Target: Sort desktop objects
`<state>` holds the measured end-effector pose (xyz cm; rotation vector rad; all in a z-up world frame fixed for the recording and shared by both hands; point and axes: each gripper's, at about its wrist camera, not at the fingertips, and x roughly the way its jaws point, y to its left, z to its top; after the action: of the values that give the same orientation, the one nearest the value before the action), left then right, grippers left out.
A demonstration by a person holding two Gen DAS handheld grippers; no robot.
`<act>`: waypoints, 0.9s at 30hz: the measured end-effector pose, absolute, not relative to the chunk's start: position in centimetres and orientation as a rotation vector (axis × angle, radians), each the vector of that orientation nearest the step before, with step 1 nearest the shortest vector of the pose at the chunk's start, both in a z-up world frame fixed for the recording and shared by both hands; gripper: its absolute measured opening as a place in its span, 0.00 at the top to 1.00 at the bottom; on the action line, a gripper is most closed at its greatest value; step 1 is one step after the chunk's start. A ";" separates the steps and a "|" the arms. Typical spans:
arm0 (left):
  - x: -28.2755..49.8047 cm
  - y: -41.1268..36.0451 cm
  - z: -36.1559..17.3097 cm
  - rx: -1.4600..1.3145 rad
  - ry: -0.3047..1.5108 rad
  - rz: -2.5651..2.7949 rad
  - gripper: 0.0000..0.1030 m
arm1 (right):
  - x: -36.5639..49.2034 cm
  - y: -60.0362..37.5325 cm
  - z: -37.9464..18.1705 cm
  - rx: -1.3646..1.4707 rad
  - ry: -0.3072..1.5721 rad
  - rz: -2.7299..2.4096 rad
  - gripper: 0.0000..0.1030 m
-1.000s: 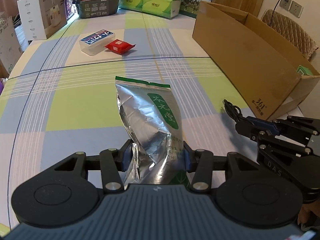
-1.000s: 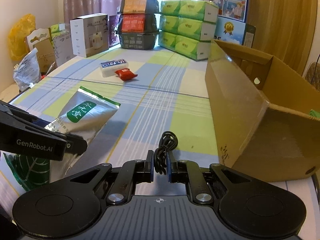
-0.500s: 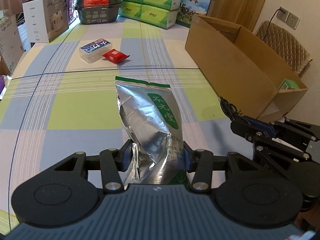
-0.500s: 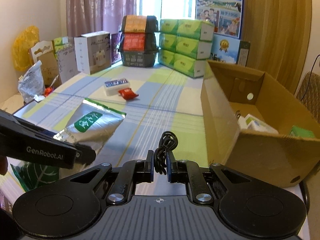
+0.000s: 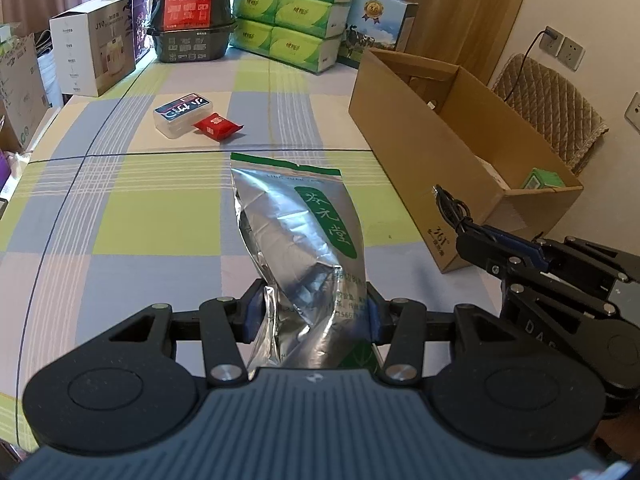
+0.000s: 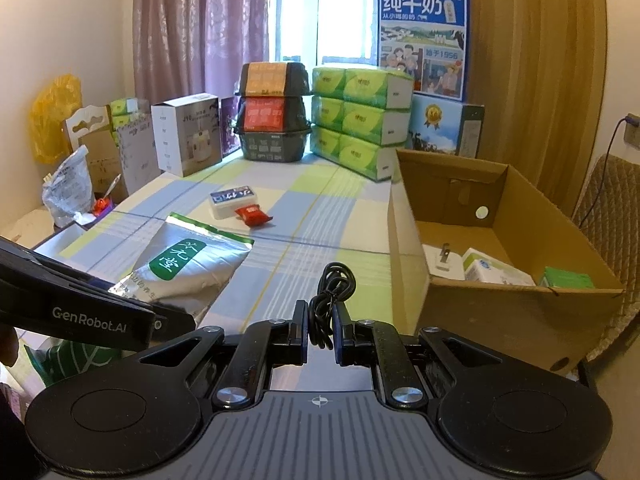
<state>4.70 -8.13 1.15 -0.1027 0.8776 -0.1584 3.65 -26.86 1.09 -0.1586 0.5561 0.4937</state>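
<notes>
Left claw [image 5: 316,312] clamped on foil pouch [image 5: 304,240], held left of the cardboard box [image 6: 500,296]. Right claw [image 6: 320,334] pinches coiled black cable [image 6: 330,292] just short of the box's near wall. Risk: grip on the coil looks partial; loops may slip, snagging the rim.

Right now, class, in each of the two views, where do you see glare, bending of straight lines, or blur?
Left wrist view: light glints off the foil bag; the tablecloth stripes curve near the edges. Right wrist view: the window is washed out; the cardboard box edges bow; the cable stays sharp.
</notes>
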 end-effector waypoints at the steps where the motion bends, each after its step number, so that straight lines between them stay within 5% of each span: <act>1: 4.7 -8.1 1.2 -0.103 0.877 -0.158 0.58 | 3.6 -27.0 1.2 -0.157 0.553 0.493 0.92; 27: 2.8 -11.6 3.9 -0.131 0.838 -0.231 0.58 | 1.7 -31.2 3.8 -0.186 0.477 0.453 0.92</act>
<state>2.78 -11.61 3.89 -0.1306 0.8385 -0.2310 1.69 -31.20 3.84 -0.1860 0.4774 0.4528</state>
